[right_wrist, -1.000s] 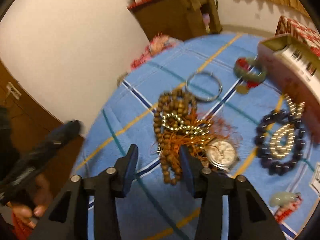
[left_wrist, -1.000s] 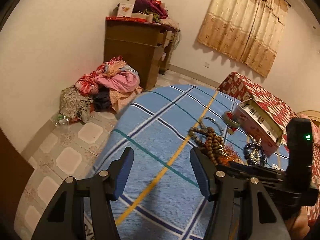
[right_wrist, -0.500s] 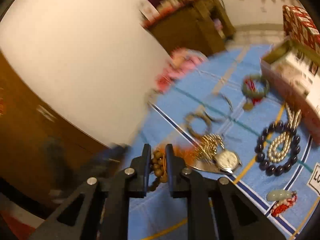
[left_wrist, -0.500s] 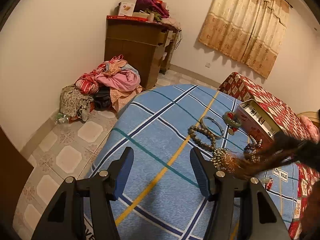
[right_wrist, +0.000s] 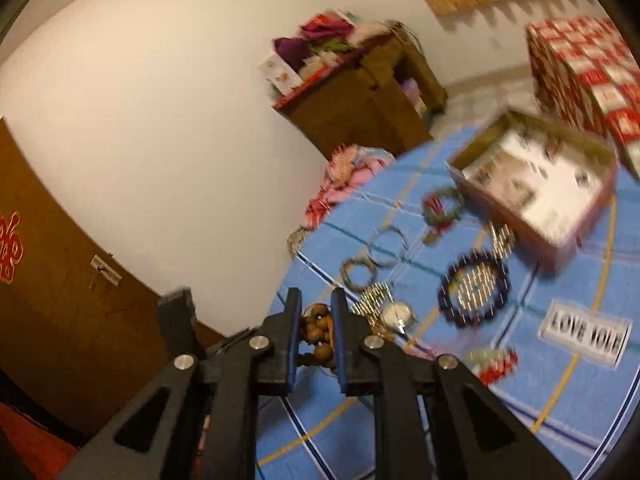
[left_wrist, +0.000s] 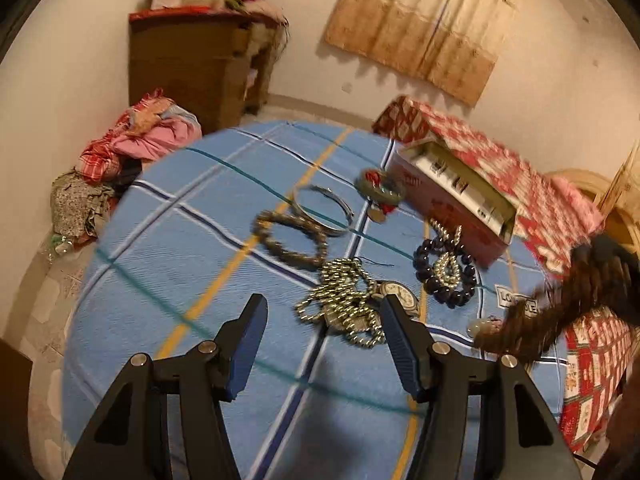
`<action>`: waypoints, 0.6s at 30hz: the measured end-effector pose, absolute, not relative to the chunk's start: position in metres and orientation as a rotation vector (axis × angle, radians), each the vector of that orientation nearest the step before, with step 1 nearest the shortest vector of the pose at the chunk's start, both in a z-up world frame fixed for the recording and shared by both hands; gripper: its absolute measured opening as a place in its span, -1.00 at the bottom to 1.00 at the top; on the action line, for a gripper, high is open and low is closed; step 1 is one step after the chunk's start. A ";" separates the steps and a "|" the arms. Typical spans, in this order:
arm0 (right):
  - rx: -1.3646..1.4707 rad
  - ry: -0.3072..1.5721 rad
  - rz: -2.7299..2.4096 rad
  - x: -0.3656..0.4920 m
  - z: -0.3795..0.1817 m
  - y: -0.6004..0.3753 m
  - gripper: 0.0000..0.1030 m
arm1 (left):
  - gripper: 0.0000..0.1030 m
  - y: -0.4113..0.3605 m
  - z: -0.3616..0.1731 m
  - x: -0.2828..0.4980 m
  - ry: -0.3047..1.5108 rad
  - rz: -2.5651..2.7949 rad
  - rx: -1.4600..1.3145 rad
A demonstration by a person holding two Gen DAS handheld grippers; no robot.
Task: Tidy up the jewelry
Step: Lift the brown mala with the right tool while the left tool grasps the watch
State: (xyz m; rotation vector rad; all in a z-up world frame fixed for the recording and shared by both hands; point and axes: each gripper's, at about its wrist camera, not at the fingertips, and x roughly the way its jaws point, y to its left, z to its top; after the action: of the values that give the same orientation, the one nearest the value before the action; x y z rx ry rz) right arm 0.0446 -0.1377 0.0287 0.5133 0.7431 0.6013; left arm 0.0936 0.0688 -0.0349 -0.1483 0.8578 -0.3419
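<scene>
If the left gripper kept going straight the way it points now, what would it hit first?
Probably the silver chain pile lying with the wristwatch on the blue cloth, just ahead between the open left gripper; depth is uncertain.

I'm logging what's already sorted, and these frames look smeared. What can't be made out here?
- Open box, right wrist view: motion blur; whether any jewelry lies inside cannot be told.
- Wooden bead strand, right wrist view: the right gripper fingers cover most of it; length unknown.
- Same strand, left wrist view: a brown smear.
- Watch, left wrist view: band hidden under the gold chain.

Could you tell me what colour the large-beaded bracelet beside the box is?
Dark blue, nearly black; clearest in the left wrist view.
</scene>
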 end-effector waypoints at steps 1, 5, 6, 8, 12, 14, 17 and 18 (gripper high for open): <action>0.523 0.758 0.595 0.042 0.024 -0.139 -0.66 | 0.15 0.063 -0.035 0.099 0.875 -0.322 -0.133; 0.523 0.811 0.597 0.030 0.004 -0.138 -0.66 | 0.15 0.062 -0.027 0.099 0.853 -0.351 -0.136; 0.517 0.820 0.603 0.028 0.000 -0.139 -0.66 | 0.15 0.059 -0.026 0.099 0.847 -0.344 -0.108; 0.497 0.848 0.604 0.024 -0.010 -0.138 -0.66 | 0.15 0.056 -0.025 0.103 0.843 -0.341 -0.076; 0.389 0.893 0.543 0.019 -0.025 -0.133 -0.57 | 0.15 0.056 -0.022 0.112 0.845 -0.331 -0.073; 0.314 0.905 0.485 0.016 -0.025 -0.131 -0.11 | 0.15 0.052 -0.017 0.109 0.824 -0.358 -0.066; 0.268 0.879 0.459 0.008 -0.026 -0.135 0.15 | 0.15 0.031 -0.018 0.102 0.848 -0.463 -0.032; 0.254 0.885 0.451 0.007 -0.028 -0.137 0.15 | 0.15 0.025 -0.020 0.101 0.862 -0.488 -0.033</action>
State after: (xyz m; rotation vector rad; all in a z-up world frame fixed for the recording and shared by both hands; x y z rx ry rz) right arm 0.0067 -0.1365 -0.0277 0.2535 0.8854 0.4511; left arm 0.1009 0.0248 -0.0203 -0.0333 0.8622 -0.4880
